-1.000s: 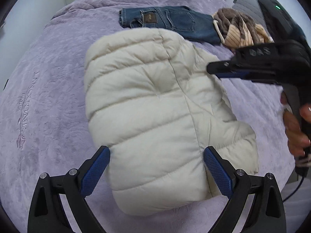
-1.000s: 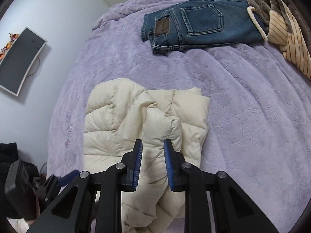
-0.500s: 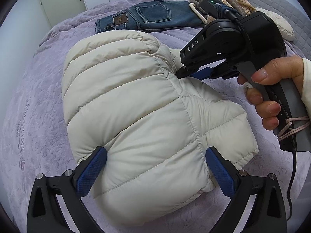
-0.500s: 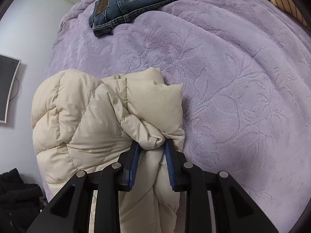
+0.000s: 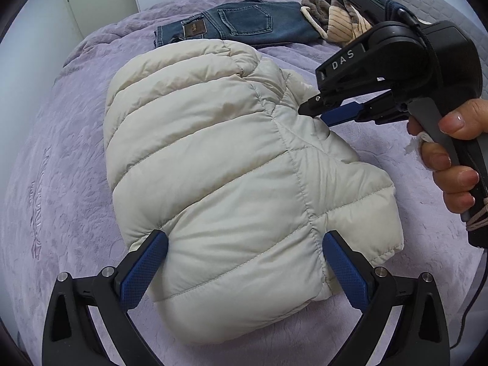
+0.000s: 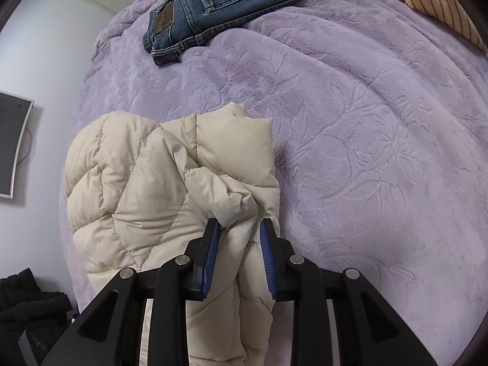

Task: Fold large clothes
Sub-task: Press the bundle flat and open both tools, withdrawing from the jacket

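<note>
Jacket (image 5: pixel 219 164) lies mostly folded on the bed (image 5: pixel 61 152). Right gripper (image 6: pixel 239 238) is clamped on a bunched edge; left gripper (image 5: pixel 244 262) straddles it, fingers apart. Final tucking likely remains.

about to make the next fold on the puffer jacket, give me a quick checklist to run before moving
1. Right gripper pinching a bunched fold of the cream puffer jacket: ok.
2. Left gripper open, fingers straddling the jacket's near edge, nothing clamped: ok.
3. Jacket lying flat and smooth: not ok, crumpled at the right grip.
4. Purple bedspread beside the jacket free for the fold: ok.
5. Folded jeans apart from the jacket: ok.
6. Layers underneath aligned: cannot tell.
</note>
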{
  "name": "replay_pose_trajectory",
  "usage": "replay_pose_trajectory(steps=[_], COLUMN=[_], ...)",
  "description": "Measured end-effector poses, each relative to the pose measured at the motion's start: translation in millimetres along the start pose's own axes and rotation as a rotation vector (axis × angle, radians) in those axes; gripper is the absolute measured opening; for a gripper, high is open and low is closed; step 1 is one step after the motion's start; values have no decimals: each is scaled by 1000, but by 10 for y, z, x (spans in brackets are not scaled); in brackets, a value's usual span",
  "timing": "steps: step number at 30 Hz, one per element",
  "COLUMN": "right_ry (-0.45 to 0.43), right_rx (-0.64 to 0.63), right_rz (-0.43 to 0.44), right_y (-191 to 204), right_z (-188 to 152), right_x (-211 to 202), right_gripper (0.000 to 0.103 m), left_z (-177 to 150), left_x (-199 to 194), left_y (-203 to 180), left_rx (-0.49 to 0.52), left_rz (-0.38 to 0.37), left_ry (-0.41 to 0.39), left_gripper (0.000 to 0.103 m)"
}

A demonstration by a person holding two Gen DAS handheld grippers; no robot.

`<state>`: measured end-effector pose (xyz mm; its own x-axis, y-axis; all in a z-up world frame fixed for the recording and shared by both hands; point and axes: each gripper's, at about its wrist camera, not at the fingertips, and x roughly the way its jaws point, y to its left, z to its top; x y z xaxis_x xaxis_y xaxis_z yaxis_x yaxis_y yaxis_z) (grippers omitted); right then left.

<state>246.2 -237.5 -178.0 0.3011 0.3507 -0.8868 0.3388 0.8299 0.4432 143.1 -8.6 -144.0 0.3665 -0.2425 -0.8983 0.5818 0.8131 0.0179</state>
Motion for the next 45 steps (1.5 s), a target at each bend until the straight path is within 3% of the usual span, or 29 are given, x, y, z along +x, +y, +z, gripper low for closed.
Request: replay_pose_trajectory(steps=[23, 39, 45], right_ry=[-14, -1, -5], right_rx=[11, -20, -59], right_rz=[66, 51, 28], right_y=[102, 300, 471], right_z=[-651, -945, -1062], right_x=[-679, -970, -1104], right_gripper=[31, 31, 32], left_z=[7, -24, -88], left_x=[-302, -740, -980], left_y=[324, 650, 762], left_rx=[-170, -223, -299], left_rz=[-62, -39, -27], left_ry=[33, 67, 55], left_gripper=[101, 101, 101])
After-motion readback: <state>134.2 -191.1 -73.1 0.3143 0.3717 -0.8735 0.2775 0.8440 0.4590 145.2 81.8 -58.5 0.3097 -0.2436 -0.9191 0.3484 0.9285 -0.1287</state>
